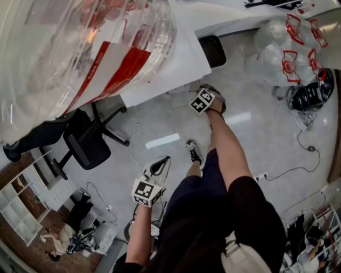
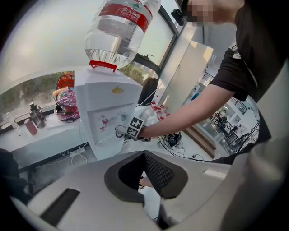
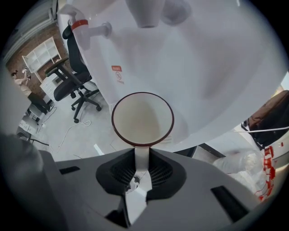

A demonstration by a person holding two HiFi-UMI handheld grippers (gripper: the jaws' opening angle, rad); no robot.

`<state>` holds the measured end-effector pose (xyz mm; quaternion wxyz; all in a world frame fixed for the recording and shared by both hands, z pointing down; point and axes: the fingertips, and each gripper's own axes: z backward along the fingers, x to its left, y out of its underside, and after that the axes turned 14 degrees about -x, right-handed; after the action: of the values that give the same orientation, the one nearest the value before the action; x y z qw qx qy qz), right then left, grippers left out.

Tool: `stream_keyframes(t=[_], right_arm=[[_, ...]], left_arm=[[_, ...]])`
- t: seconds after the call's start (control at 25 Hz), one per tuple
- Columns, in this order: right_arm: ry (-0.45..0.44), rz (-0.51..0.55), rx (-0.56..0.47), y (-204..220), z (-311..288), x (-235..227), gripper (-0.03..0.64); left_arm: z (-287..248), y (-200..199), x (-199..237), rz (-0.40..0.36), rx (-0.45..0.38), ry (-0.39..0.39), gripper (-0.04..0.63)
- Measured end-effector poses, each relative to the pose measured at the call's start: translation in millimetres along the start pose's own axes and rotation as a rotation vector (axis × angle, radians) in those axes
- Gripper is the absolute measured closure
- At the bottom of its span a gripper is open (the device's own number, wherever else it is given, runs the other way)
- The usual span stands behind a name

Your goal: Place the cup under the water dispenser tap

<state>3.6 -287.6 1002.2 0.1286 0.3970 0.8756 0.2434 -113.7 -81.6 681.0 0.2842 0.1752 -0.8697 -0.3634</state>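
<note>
A white cup [image 3: 142,118] with a dark red rim hangs mouth-up, and my right gripper [image 3: 142,155] is shut on the white strip at its near side. It hangs close in front of the white water dispenser [image 2: 106,103], below the taps [image 3: 146,13]. In the left gripper view the cup [image 2: 119,131] sits at the dispenser's tap recess, held by the right gripper [image 2: 126,131]. A big clear water bottle [image 1: 80,48] tops the dispenser. My left gripper [image 2: 144,155] hangs back, shut and empty. From the head view the right gripper [image 1: 204,98] is by the dispenser, the left gripper [image 1: 160,166] nearer me.
A black office chair [image 1: 88,144] stands on the floor left of the dispenser. Cables [image 1: 298,165], a black helmet [image 1: 311,96] and wrapped bottles [image 1: 287,48] lie to the right. White shelving [image 1: 21,202] is at the lower left. Helmets [image 2: 67,103] rest on a ledge beside the dispenser.
</note>
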Motion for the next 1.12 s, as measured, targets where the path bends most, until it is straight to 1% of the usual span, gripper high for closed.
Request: stream_keyframes(t=[0.12,0.24,0.32,0.48,0.64,0.68,0.76,0.96,1.12], right_arm=[[0.000,0.011,0.007,-0.7,-4.7,-1.2,0.571],[-0.003,0.023,-0.001,-1.2,-7.3,-0.4,0.571],[-0.001,0.029,-0.009,-2.6,-9.2,-2.2,0.571],[0.006,0.017,-0.019,-4.6,-12.6,-3.9,0.569],[0.009,-0.009,-0.045,-3.7,-10.9,-3.6,0.560],[0.006,-0.013,-0.055,-4.6,-10.0,-3.3,0.553],[0.001,-0.008,-0.074,-7.1,-8.0,-2.6,0.514],[0.005,0.000,-0.081,-4.2,2.0,-0.2,0.500],[0.035,0.026,-0.088,4.6,17.4,2.8,0.462]], left_arm=[[-0.7,1.4,1.5,0.022,0.021,-0.011,0.595],[-3.4,-0.9,0.2,0.015,0.003,-0.016,0.595],[-2.8,2.5,0.3,0.028,-0.003,-0.021,0.595],[-2.1,7.6,1.1,0.049,0.011,-0.046,0.595],[-1.6,13.1,-4.2,0.049,0.008,-0.029,0.595],[-1.4,13.6,-5.3,0.054,0.011,-0.027,0.595],[-1.6,13.8,-6.8,0.063,0.016,-0.026,0.595],[-2.2,11.8,-11.4,0.053,-0.007,-0.017,0.595],[1.4,9.5,-13.7,0.064,-0.017,-0.018,0.595]])
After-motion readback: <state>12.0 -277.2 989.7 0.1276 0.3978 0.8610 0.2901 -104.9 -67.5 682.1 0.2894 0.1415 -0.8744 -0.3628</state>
